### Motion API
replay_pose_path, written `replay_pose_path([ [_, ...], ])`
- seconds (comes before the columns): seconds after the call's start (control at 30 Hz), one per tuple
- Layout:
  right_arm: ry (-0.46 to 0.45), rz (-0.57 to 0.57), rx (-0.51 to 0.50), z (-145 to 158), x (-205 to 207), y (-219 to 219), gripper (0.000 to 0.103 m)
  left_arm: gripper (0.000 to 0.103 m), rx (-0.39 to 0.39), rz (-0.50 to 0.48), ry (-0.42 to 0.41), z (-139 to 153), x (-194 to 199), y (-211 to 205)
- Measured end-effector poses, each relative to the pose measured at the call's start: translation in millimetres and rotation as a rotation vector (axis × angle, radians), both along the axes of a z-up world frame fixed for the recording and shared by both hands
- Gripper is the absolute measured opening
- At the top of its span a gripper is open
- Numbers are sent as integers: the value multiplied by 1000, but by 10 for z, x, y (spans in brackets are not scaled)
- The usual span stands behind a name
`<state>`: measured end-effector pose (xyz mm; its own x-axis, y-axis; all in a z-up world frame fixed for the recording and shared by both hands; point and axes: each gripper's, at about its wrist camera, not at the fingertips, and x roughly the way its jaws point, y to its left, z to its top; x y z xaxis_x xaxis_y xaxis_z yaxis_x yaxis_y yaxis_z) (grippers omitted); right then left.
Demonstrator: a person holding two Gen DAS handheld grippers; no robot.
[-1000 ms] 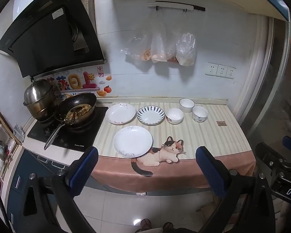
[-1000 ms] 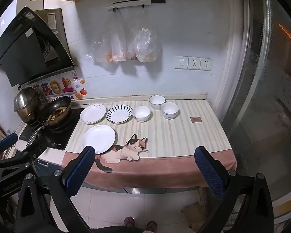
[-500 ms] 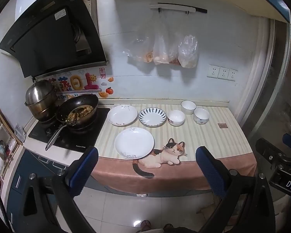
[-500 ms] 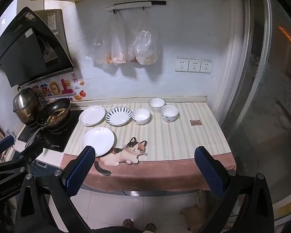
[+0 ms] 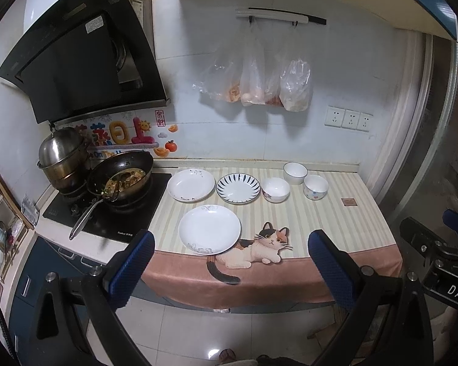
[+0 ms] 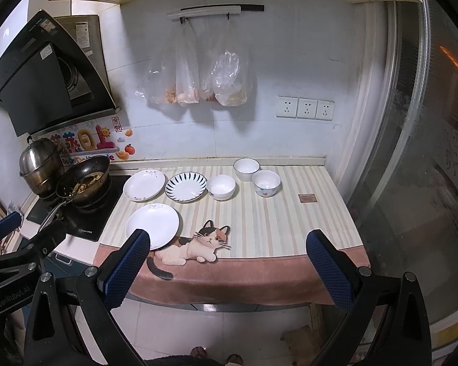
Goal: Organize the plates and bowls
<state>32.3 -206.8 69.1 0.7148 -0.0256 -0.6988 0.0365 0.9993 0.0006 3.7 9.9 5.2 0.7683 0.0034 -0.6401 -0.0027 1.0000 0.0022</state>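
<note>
On the striped counter mat lie three plates: a plain white plate near the front, a white plate behind it and a blue-striped plate. Three white bowls stand to the right: one beside the striped plate, one at the back and one furthest right. They also show in the right wrist view, front plate, bowls. My left gripper and right gripper are open and empty, held well back from the counter's front edge.
A wok with food and a steel pot sit on the black hob at the left, under a range hood. Plastic bags hang on the wall. A small brown square lies at the mat's right.
Both grippers have drifted slightly; the counter sits a little lower in the views. Plates and bowls have not moved.
</note>
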Motion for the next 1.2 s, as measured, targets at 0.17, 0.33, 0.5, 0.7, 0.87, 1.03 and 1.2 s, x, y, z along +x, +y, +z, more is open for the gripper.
replay_pose_path([
  [0.17, 8, 0, 5, 17, 29, 16, 103, 103, -7, 6, 10, 3, 22, 14],
  [0.33, 10, 0, -1, 33, 62, 21, 103, 103, -10, 5, 16, -3, 47, 22],
  [0.5, 6, 0, -7, 17, 73, 49, 103, 103, -11, 5, 17, 11, 67, 30],
  [0.7, 8, -8, -6, 2, 76, 35, 103, 103, -8, 5, 19, 10, 91, 17],
  [0.87, 9, -7, -6, 7, 85, 26, 103, 103, -10, -7, 20, 4, 119, 0],
  [1.03, 3, -8, -2, 16, 91, 6, 103, 103, -10, -6, 17, 6, 114, 10],
  [1.2, -2, -5, 0, 21, 71, 36, 103, 103, -12, -8, 16, 5, 109, 19],
])
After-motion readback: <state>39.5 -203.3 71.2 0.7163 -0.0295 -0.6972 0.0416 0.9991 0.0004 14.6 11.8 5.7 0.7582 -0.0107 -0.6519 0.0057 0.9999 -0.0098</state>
